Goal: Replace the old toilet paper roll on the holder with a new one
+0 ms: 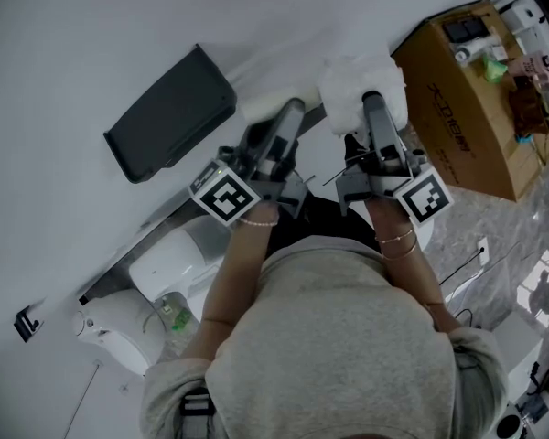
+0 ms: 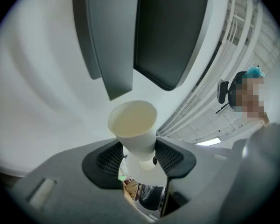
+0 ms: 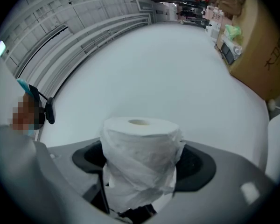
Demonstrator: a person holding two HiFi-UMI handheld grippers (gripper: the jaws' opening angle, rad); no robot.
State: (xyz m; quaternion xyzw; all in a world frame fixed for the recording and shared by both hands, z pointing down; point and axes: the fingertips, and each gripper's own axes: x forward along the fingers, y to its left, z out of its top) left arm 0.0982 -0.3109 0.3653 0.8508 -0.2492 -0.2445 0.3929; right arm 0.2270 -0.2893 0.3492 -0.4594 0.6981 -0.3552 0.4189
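Grey top (image 1: pixel 348 337), nearest. Left gripper (image 2: pixel 139 154): jaws pinch the empty tube (image 2: pixel 133 122). Right gripper (image 3: pixel 140 164): jaws clamp the new roll (image 1: pixel 348 90), its core apparently running along the jaws. Holder (image 1: pixel 169 112): on the wall at ten o'clock from both grippers, left gripper nearer.
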